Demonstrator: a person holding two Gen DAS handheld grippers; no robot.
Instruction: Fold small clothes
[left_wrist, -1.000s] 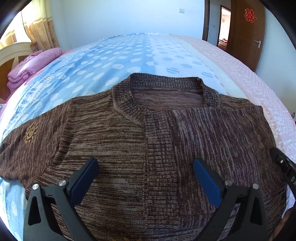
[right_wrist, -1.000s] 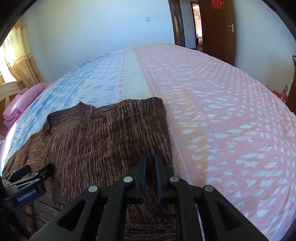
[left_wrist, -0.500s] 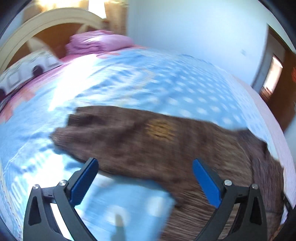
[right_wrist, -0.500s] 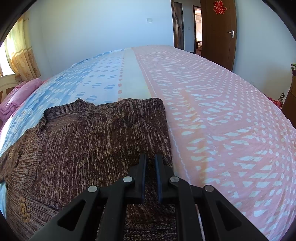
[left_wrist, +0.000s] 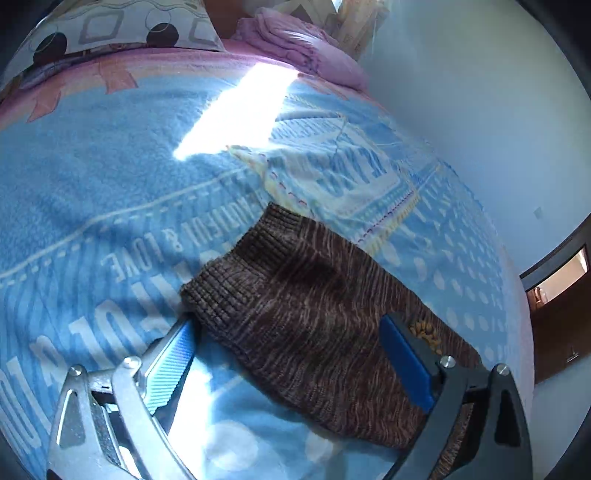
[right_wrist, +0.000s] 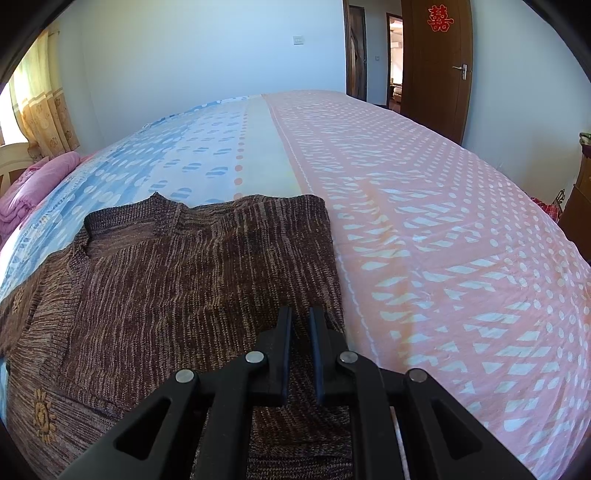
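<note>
I had swung my left gripper (left_wrist: 288, 354), fingers spread, from the brown knitted sweater's (right_wrist: 184, 280) body to its sleeve cuff (left_wrist: 236, 273); right gripper (right_wrist: 300, 325) stayed clenched, whether on fabric I couldn't tell.

The left tool (left_wrist: 288, 347) no longer faces the sweater's (right_wrist: 192, 280) chest and neckline; it now sits over the outstretched sleeve (left_wrist: 310, 306) toward the head end of the bed (left_wrist: 92, 177), its view rolled so the pillow (left_wrist: 110, 26) and folded pink blanket (left_wrist: 303, 40) come into sight. Its jaws straddle the sleeve near the ribbed cuff (left_wrist: 236, 273), wide apart. In the right wrist view, the left tool is gone from the lower left corner, uncovering the flower patch (right_wrist: 43, 415) there.
</note>
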